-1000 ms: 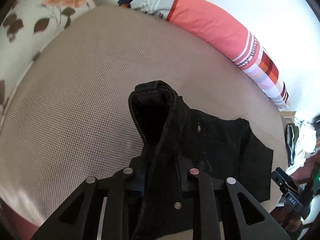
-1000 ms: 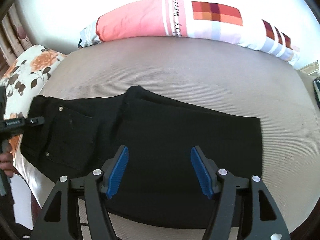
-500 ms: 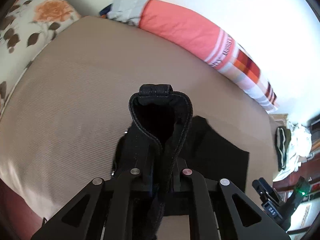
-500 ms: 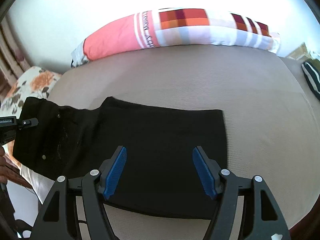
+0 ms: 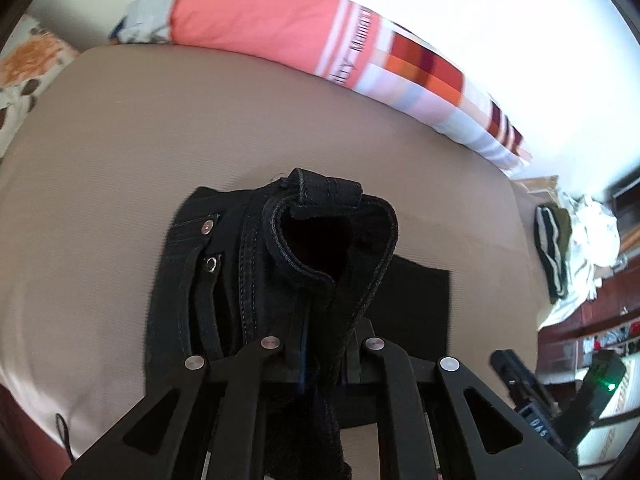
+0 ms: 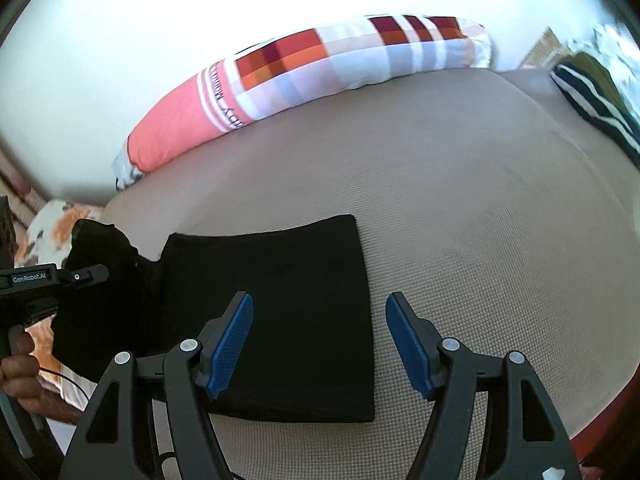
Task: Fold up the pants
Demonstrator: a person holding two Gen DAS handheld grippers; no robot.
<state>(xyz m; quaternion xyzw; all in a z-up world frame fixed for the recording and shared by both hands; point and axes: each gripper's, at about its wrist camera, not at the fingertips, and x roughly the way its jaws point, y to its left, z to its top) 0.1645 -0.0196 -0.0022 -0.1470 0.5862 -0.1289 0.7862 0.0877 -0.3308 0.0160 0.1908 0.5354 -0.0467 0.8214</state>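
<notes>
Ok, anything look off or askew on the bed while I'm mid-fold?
Nothing damaged or spilled. The black pants are half folded: the left gripper holds the bunched waistband up off the beige bed cover, jaws clamped. The right gripper hangs open, empty.

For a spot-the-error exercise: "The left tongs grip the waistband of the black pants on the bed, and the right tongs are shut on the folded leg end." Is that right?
Not quite. The right tongs are open and hold nothing, hovering over the folded leg end of the pants; the right wrist view shows it. The left tongs do grip the waistband on the bed.
</notes>
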